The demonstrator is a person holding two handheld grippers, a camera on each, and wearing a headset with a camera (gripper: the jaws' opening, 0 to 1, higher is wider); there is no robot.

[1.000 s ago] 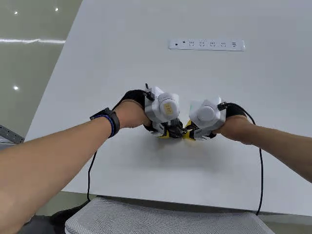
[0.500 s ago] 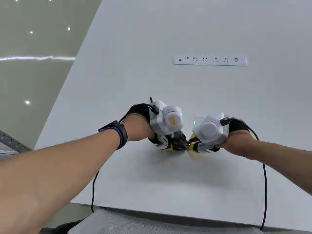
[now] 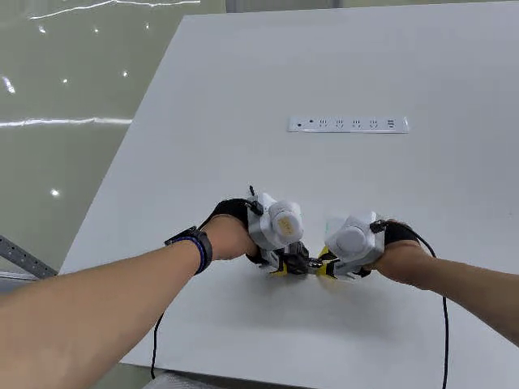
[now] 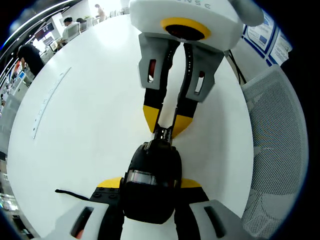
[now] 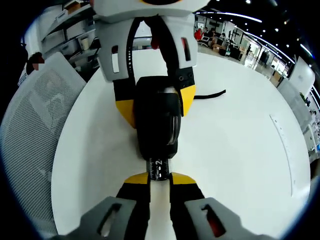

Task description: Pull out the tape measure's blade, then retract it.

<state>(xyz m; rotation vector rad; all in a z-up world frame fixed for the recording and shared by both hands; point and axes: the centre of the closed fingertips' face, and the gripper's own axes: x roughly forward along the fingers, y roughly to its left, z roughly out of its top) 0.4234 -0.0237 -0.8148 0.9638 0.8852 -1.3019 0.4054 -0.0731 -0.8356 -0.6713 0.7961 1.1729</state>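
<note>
A black tape measure (image 4: 152,175) sits between the jaws of my left gripper (image 4: 151,184), which is shut on its case. My right gripper (image 4: 164,120) comes in from the top of that view, its yellow fingertips (image 4: 151,116) pinched at the case's mouth. In the right gripper view, my right gripper (image 5: 159,179) is shut on a short length of blade (image 5: 157,171) showing the mark 2. The case (image 5: 157,120) lies just ahead of it, held by the left gripper (image 5: 156,105). In the head view both grippers, left (image 3: 285,258) and right (image 3: 324,263), meet nose to nose low over the white table (image 3: 243,121).
A white power strip (image 3: 347,124) lies farther back on the table. The table's near edge runs just below the hands, with a grey mesh chair (image 4: 275,125) beside it. Black cables (image 3: 154,356) hang from the grippers over that edge. To the left of the table is shiny floor.
The whole head picture has shifted as the head moved. Both grippers stay joined at the tape measure, in the same pose relative to each other.
</note>
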